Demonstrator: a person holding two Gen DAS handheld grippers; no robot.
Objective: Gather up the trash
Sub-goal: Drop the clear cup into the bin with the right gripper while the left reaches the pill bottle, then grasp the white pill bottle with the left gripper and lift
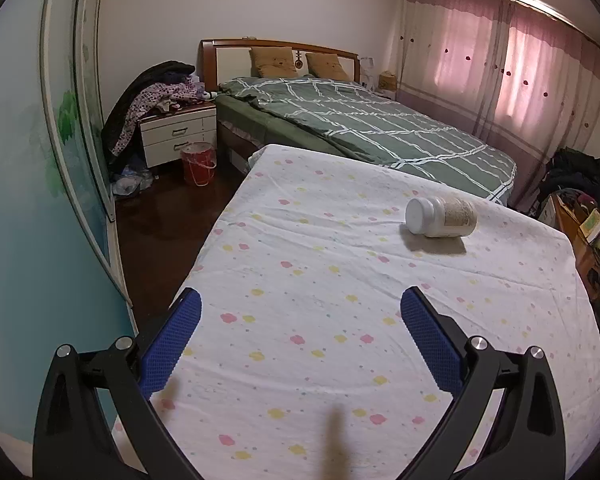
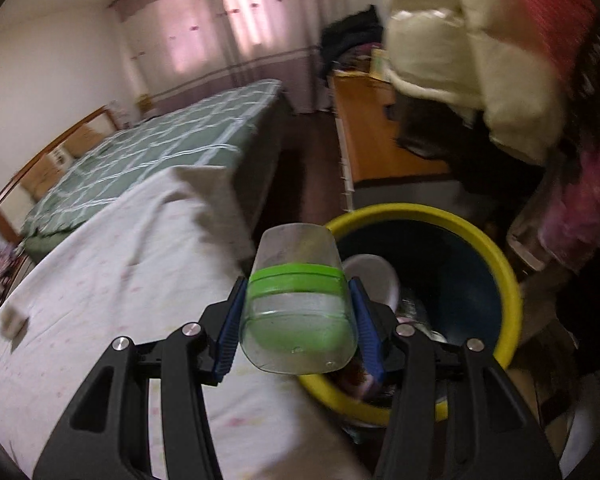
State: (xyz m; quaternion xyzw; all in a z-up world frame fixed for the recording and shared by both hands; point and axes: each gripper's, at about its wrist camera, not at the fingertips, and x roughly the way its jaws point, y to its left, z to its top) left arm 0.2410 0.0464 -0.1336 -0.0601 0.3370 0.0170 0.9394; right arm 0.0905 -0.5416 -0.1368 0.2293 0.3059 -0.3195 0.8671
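Note:
My right gripper is shut on a clear plastic container with a green band. It holds it at the table's edge, just left of and above a blue bin with a yellow rim. The bin holds a white cup and other trash. My left gripper is open and empty above the flowered tablecloth. A white jar with a brownish label lies on its side on the cloth, ahead and to the right of it. The jar appears blurred in the right wrist view.
A bed with a green checked cover stands beyond the table. A red bucket and a white nightstand stand at the left. A wooden desk and hanging clothes are behind the bin.

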